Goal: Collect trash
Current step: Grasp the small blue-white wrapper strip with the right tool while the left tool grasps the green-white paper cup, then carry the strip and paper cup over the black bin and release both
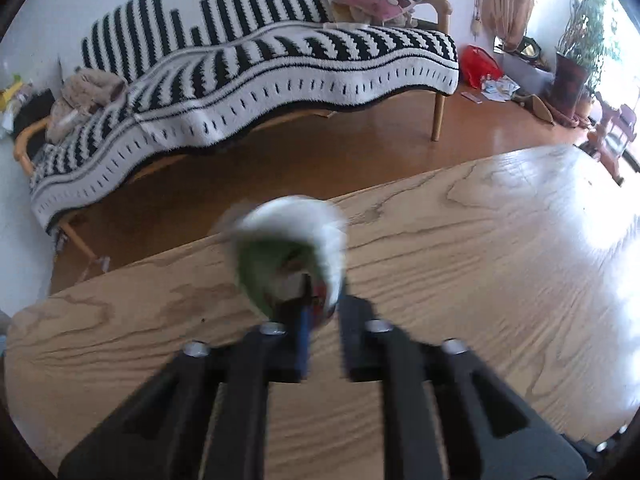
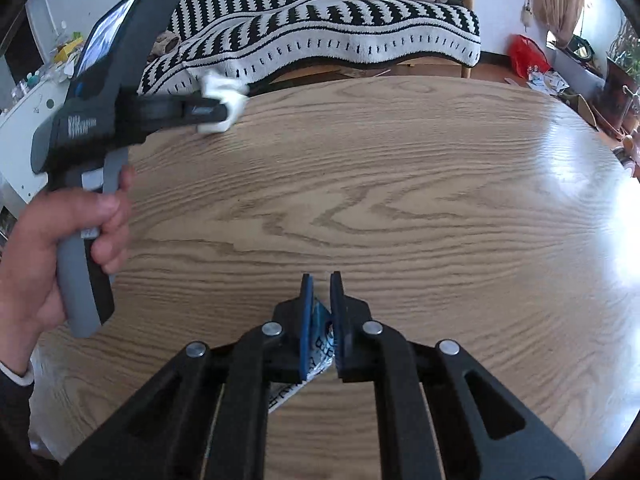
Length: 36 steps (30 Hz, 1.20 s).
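Crumpled white-green wrapper (image 1: 290, 256), blurred, pinched in your left hand-held gripper (image 1: 320, 312) above bench (image 1: 480, 260). Blue printed foil packet (image 2: 322, 332) clamped flat in your right hand-held gripper (image 2: 320, 292). Bench: glossy oak grain, rounded edge.

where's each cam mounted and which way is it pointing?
Left wrist: on the left tongs, looking along them over the wooden table toward the striped sofa; they pinch a blurred white and green wrapper.
Right wrist: on the right tongs, looking across the table to the sofa; they clamp a blue printed wrapper. The left hand and left tongs show at left.
Shared: table, sofa, red bag.
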Motion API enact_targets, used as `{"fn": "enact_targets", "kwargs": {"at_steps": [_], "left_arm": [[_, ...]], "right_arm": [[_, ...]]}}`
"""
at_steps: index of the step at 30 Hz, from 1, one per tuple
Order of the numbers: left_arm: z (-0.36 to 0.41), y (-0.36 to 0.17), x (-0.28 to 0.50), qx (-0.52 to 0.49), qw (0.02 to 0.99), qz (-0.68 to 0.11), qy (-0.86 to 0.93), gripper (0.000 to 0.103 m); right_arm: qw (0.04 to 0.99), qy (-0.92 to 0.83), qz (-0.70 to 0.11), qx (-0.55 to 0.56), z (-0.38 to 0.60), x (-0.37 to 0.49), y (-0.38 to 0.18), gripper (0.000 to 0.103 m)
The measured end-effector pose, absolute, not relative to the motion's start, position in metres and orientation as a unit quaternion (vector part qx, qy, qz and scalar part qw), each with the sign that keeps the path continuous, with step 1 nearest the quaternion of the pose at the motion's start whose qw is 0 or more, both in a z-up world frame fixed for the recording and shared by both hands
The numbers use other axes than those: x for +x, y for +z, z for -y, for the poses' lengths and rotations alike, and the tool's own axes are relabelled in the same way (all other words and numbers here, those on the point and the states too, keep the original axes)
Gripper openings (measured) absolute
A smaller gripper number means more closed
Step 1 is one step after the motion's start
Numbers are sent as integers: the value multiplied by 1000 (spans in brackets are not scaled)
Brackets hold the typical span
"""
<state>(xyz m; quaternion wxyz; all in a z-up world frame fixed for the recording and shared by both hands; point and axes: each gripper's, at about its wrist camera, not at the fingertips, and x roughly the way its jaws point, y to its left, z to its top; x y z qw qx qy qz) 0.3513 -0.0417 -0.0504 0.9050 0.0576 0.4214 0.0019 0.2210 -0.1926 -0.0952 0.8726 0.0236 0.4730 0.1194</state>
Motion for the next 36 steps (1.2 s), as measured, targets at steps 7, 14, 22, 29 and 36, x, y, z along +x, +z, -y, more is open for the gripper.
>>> {"fn": "enact_targets", "kwargs": {"at_steps": [7,14,22,29,36], "left_arm": [[50,-27,267,57,913,-404,-25,6],[59,-19,166,40,903,-424,-53,6],[75,-15,102,27,902,-426,-71,6],[103,-8,71,40,903,-416,-101,6],[147,5,54,59,906,-396,-137,6]], "right_arm": [[886,117,-448,22,212,184,-59,9],[895,117,-429,18,238,131,-23,9],[904,99,-415,17,270,78,-2,9],[909,84,-408,17,290,42,5,9],[914,50,-400,43,347,15,9,9]]}}
